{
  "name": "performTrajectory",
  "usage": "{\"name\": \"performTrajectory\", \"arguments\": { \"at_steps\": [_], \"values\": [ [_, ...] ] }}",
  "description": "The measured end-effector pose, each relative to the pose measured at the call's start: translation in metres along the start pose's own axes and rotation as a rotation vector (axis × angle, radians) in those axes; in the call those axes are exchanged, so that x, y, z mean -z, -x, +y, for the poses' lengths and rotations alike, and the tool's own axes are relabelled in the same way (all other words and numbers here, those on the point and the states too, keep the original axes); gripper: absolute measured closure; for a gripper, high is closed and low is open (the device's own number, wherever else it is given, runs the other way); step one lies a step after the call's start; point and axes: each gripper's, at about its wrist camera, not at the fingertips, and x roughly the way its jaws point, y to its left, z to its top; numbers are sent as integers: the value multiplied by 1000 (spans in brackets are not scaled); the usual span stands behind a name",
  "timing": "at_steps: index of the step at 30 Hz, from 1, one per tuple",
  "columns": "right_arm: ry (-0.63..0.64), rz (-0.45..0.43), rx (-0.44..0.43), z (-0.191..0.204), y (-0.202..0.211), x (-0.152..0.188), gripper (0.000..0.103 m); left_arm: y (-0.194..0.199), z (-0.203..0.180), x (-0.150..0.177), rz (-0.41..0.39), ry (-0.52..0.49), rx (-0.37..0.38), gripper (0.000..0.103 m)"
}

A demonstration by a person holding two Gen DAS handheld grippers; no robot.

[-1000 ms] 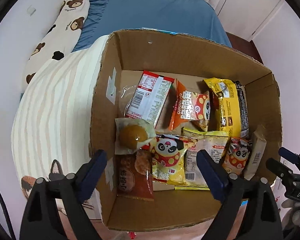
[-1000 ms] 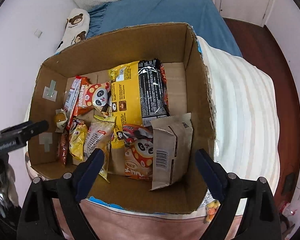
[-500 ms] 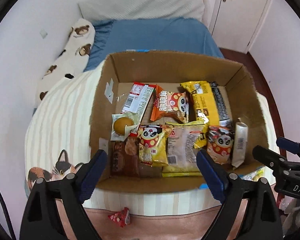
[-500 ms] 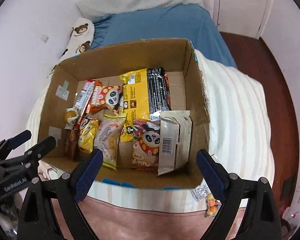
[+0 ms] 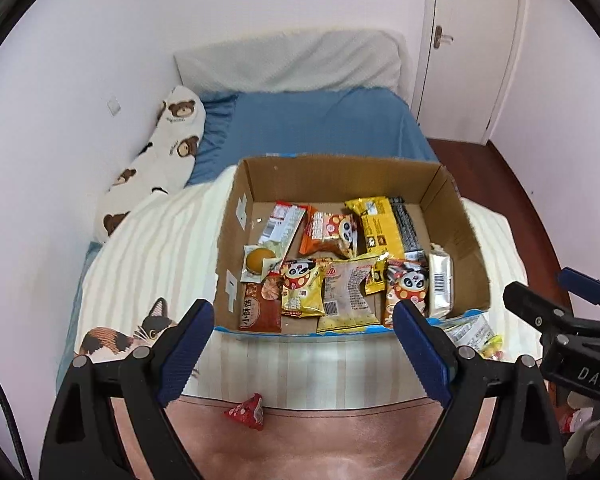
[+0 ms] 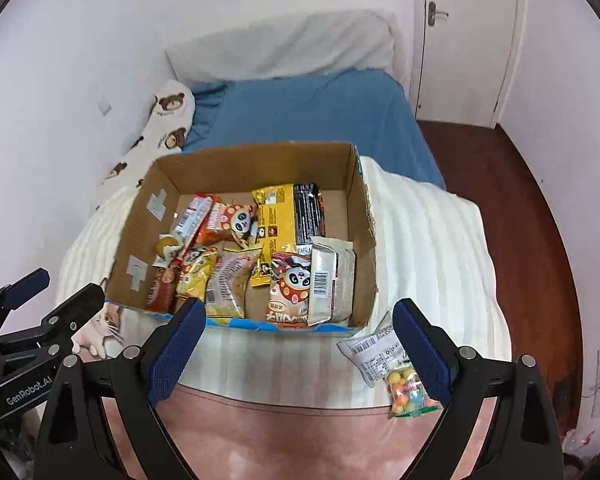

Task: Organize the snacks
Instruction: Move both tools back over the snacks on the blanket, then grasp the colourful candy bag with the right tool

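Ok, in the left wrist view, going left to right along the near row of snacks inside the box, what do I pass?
Dark red packet → yellow panda packet → pale packet with a barcode → red panda packet → cream wrapped packet.

"DAS" is printed in white on the right gripper (image 5: 576, 320) body; "GenRobot.AI" on the left gripper (image 6: 40, 300) body. Snack packet print is too small to read.
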Motion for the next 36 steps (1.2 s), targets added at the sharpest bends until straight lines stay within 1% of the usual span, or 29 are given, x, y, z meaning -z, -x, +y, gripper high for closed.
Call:
{"name": "performTrajectory", "arguments": {
  "at_steps": [6, 11, 15, 17, 20, 23, 25, 27, 29, 31, 32, 33, 36],
  "values": [
    [0, -54, -4, 1, 34, 13, 6, 31, -4, 10, -51, -5, 1, 12],
    [-11, -83, -23, -2, 51, 19, 6, 43, -9, 15, -70, 3, 9, 12],
    [-66, -71, -77, -18, 50, 22, 3, 39, -11, 22, -45, 39, 16, 12],
    [-113, -45, -89, -35, 42, 25, 3, 27, -11, 29, -6, 69, 14, 12],
    [-186, 23, -77, -67, 17, 31, 3, 1, -15, 42, 57, 91, -6, 12],
    [-289, 123, -91, -105, -21, 42, 3, -28, -20, 57, 126, 112, -15, 12],
    [-372, 189, -108, -131, -50, 51, 3, -50, -25, 69, 181, 133, -16, 12],
    [-450, 255, -101, -157, -83, 63, 3, -69, -32, 77, 230, 137, -21, 12],
    [-498, 301, -85, -178, -113, 75, 3, -84, -43, 85, 250, 117, -35, 12],
    [-497, 343, -59, -187, -137, 84, 3, -98, -58, 88, 276, 56, -51, 12],
    [-477, 367, -54, -190, -151, 90, 3, -103, -65, 90, 278, 26, -60, 12],
    [-452, 383, -51, -191, -160, 93, 3, -110, -77, 92, 280, -34, -81, 12],
    [-304, 445, -21, -179, -188, 101, 8, -122, -102, 95, 284, -153, -109, 12]
  ]
}}
